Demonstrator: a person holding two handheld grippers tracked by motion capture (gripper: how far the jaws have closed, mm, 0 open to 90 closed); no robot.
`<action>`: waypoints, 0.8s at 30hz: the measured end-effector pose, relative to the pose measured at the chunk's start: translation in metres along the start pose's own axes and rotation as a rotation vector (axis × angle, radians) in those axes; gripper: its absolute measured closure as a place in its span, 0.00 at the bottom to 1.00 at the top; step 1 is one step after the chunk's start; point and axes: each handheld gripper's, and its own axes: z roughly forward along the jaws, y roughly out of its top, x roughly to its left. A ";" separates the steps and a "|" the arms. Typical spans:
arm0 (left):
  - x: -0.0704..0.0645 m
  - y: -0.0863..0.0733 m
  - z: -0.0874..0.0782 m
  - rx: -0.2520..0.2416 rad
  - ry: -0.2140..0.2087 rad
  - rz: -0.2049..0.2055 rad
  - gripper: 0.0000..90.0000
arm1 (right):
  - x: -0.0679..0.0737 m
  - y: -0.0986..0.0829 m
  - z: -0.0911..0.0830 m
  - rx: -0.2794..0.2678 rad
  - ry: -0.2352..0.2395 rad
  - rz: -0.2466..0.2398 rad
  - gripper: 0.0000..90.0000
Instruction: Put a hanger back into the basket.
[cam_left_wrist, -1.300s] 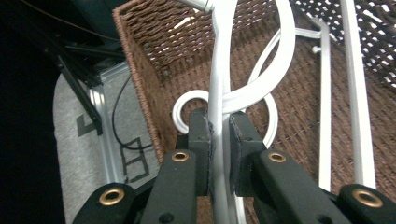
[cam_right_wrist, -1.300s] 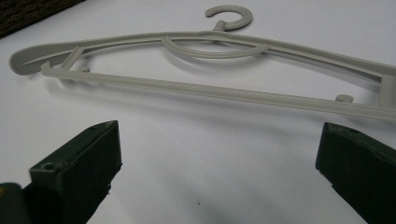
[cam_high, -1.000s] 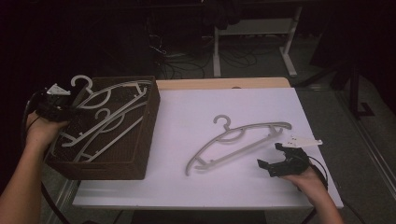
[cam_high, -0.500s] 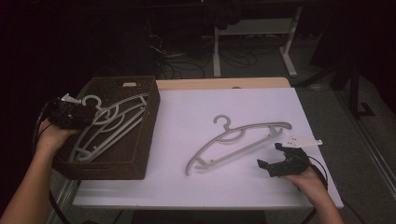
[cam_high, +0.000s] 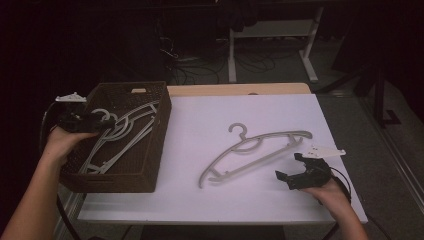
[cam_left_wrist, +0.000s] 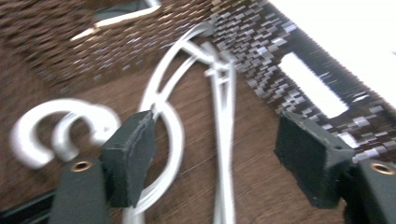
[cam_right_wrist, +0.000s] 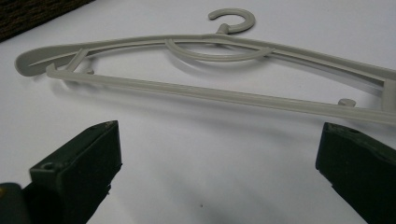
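Wicker basket holds 2 pale hangers; the left gripper, jaws wide and empty, hovers over their hooks. Right gripper, gaping and empty, faces the grey hanger on the table.

Left gripper over hangers in basket

Left gripper jaws spread wide, nothing between them. White hangers lie below on the brown woven basket floor, two hooks curling at left beside the left jaw. Basket wall has a slot handle; white table beyond, view blurred
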 end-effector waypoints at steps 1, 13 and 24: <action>-0.004 0.002 0.001 -0.009 -0.018 -0.003 0.27 | 0.000 0.000 0.000 0.000 0.000 0.000 0.00; -0.067 0.032 0.019 -0.075 -0.204 0.041 0.05 | 0.000 0.001 0.000 -0.003 0.006 -0.001 0.00; -0.141 0.051 0.059 -0.089 -0.361 0.099 0.01 | 0.000 0.002 -0.001 -0.003 0.003 -0.001 0.00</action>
